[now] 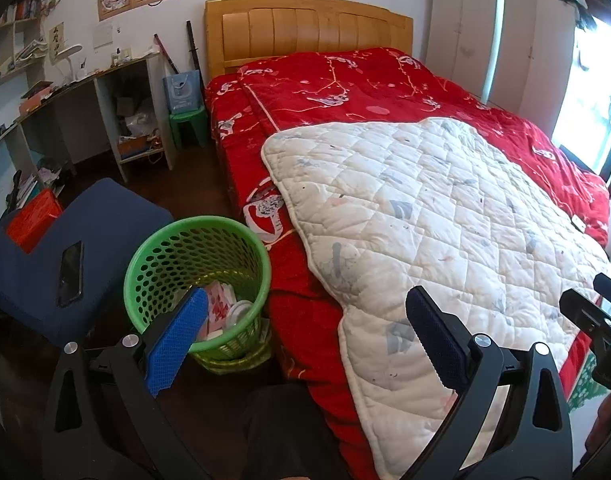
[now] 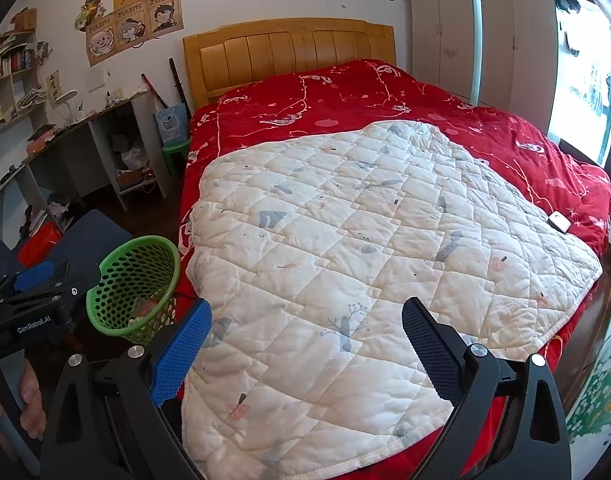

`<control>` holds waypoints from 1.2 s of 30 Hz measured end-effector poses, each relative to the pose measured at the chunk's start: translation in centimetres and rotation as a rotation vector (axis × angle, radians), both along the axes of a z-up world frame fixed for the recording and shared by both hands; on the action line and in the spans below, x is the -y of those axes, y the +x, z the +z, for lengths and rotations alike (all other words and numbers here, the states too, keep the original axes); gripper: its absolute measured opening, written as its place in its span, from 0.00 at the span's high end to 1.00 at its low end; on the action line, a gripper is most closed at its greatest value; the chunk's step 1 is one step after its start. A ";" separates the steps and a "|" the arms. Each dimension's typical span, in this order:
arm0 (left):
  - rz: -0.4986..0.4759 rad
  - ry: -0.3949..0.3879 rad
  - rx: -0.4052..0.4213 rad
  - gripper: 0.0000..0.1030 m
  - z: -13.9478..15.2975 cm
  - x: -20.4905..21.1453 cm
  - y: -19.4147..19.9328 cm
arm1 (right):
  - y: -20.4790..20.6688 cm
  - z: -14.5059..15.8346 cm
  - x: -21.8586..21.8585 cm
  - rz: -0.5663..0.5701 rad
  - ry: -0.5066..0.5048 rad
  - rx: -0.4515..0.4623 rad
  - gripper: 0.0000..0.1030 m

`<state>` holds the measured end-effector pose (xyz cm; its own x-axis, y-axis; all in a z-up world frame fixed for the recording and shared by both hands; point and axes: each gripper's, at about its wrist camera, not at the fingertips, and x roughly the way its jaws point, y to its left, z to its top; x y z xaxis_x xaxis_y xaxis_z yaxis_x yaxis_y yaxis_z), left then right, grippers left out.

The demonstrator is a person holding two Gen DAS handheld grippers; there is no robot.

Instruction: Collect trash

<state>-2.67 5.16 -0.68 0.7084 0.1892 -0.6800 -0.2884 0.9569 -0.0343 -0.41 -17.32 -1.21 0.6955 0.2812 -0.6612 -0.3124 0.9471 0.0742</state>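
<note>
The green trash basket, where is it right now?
The green trash basket stands on the floor at the bed's left side, beside the blue seat; it sits lower left in both wrist views.

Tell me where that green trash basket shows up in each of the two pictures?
Left wrist view: the green basket stands on the floor at lower left, beside the bed, with trash in it.
Right wrist view: the same basket sits at the far left edge, lower down, smaller.
Shared landmark: the white quilt on the red bedspread, right of the basket in both.
</note>
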 end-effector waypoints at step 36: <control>0.034 0.013 0.016 0.05 0.2 0.2 -0.2 | -0.1 0.3 0.0 0.001 0.004 0.000 0.10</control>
